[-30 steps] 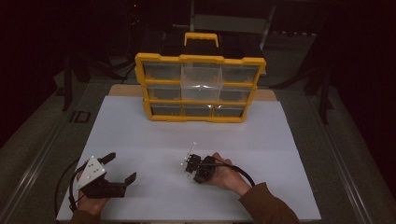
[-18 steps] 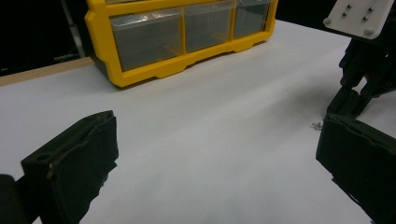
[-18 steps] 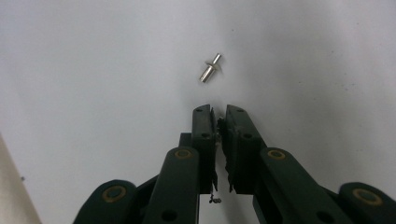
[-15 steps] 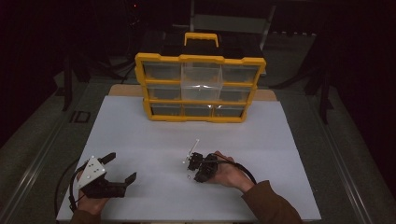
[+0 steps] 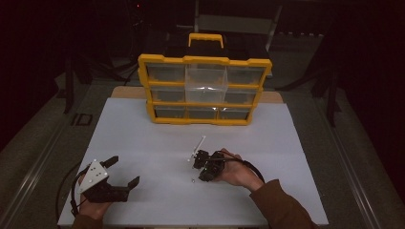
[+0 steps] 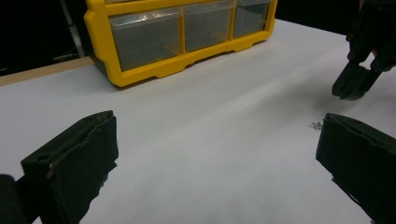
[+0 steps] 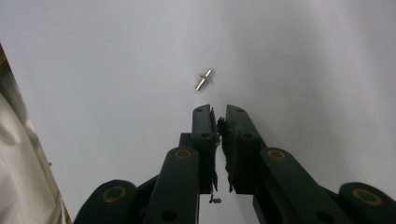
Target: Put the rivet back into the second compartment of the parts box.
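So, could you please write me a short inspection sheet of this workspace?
Surface: white table top, bare but for one small part.
Job's things: small metal pin lying loose just beyond the right claw; yellow drawer organiser at the far edge, drawers shut.
Clutter: nothing seen.
Grippers: right claw shut, pin not in it; left claw open, holding nothing.
Cables: black cable looping from the right claw.
Surroundings: dark, details unclear.
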{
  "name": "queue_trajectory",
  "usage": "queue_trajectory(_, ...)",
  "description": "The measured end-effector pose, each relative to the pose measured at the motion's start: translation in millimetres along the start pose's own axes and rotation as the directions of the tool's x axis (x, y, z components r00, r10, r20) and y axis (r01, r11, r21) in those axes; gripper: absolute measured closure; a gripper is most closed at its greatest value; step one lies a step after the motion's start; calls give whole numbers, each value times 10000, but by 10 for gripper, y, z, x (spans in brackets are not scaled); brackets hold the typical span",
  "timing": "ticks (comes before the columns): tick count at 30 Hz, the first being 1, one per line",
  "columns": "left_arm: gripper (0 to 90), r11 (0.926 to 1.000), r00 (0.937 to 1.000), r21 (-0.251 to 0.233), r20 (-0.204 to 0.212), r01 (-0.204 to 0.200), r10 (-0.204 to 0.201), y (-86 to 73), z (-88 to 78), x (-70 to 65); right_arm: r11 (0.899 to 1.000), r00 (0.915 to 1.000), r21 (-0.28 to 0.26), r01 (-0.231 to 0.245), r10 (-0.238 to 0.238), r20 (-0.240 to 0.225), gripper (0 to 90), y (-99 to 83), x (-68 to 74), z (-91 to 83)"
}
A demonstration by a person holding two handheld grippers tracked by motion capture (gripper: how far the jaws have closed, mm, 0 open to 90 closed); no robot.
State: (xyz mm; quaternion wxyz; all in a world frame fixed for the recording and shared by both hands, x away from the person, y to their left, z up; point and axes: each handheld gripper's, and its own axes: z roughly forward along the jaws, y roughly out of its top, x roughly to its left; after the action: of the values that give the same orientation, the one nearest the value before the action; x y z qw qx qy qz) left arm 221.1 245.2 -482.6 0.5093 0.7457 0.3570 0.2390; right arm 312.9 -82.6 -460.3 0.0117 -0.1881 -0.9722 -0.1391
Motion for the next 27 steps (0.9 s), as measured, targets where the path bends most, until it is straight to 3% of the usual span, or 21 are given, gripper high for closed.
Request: queue_trajectory(27, 0, 10000, 10000, -3, 6, -17, 17, 2, -3, -2, 9995, 9982, -292, 79, -62, 596, 828, 148, -207, -584)
